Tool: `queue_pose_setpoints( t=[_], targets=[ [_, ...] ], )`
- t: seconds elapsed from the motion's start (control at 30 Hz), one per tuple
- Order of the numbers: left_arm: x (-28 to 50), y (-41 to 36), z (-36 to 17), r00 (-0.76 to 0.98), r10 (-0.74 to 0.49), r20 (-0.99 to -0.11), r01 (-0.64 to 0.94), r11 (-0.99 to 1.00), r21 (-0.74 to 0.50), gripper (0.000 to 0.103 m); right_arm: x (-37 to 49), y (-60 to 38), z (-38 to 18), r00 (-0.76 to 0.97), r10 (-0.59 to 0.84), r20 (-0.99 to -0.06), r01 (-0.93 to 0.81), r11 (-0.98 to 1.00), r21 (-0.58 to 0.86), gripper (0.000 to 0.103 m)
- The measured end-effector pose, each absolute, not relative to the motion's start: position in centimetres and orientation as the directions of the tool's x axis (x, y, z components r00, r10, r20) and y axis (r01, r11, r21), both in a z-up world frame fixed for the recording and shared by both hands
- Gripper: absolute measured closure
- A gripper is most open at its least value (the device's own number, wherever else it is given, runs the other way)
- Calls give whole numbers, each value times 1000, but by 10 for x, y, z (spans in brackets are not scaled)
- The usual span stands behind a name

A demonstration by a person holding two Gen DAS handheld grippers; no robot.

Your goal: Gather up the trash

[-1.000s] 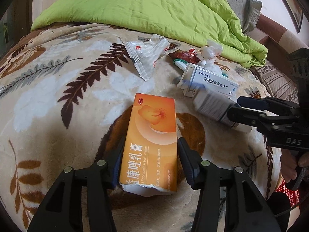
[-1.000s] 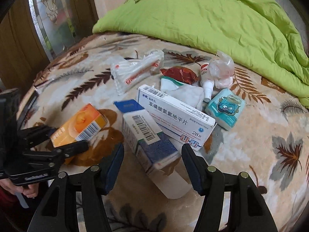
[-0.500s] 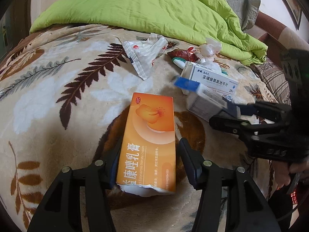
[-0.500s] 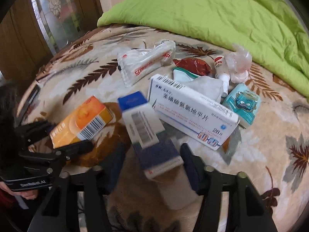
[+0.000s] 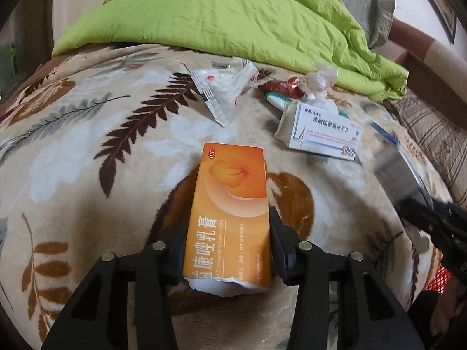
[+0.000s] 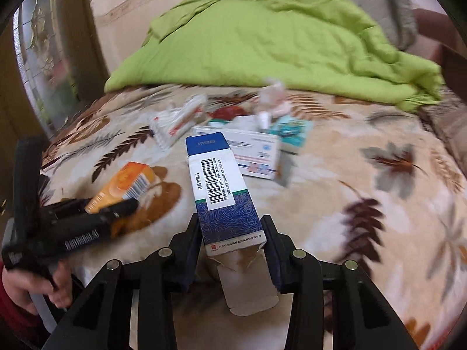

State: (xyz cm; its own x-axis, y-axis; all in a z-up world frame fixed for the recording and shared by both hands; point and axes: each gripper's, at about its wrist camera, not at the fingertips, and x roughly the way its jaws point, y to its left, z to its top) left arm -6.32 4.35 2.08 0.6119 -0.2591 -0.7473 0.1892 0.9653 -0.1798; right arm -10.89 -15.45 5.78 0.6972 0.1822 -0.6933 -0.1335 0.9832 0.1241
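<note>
In the left wrist view, the left gripper [image 5: 227,250] has its two fingers [image 5: 281,245] pressed on both long sides of the orange box [image 5: 230,213], so it grasps this box. The box lies flat on the bed [image 5: 73,151], with its torn white end toward the camera. Ahead of the fingers and to the right lies the white box [image 5: 321,131]. Ahead and a little to the left is a clear wrapper [image 5: 224,93], and further ahead, on the right, are a red wrapper [image 5: 280,89] and a crumpled plastic [image 5: 319,80]. Behind them is the green quilt [image 5: 233,20]. At the far right, the right gripper [image 5: 432,218] holds a blurred box.

In the right wrist view, the right gripper [image 6: 233,248] has its fingers [image 6: 270,242] clenched on the near part of the blue box [image 6: 221,192], which is lifted above the bed [image 6: 379,175], with an open torn flap hanging toward the camera. Ahead of the fingers, just behind the blue box, lies the white box [image 6: 256,154], and beside it a teal packet [image 6: 292,131]. To the left of the fingers, the left gripper [image 6: 96,215] holds the orange box [image 6: 125,186], and a hand [image 6: 29,285] holds its handle. This view is blurred.
</note>
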Motion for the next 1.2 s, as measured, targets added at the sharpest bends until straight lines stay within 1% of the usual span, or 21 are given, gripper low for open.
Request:
queue_pose_setpoints(
  t=[0.17,0.3,0.4,0.57,0.73,0.9,1.2],
  targets=[
    [-80,40,35,677,-244,-694,192,969,-154,59,-137,-173,59,735,143,-663,-61,988,145,60],
    [-108,20,47,732,-216,-646,224,972,-71,58,-151,-186,66,769,131,-626,-18,983,184,60],
    [-128,4,53,763,-197,-616,249,968,-1,58,-155,-189,64,769,126,-626,-1,981,196,60],
    [-144,-11,52,793,-169,-585,264,961,80,58,-157,-190,61,768,129,-627,-1,980,200,60],
    [-145,-8,49,803,-148,-577,240,967,86,58,-157,-198,57,762,143,-631,16,971,240,60],
    [-143,-2,49,803,-146,-577,224,972,66,58,-159,-200,58,765,145,-628,29,965,259,60],
    [-146,3,51,807,-152,-571,217,975,48,58,-166,-193,63,773,132,-620,28,970,242,60]
  ],
)
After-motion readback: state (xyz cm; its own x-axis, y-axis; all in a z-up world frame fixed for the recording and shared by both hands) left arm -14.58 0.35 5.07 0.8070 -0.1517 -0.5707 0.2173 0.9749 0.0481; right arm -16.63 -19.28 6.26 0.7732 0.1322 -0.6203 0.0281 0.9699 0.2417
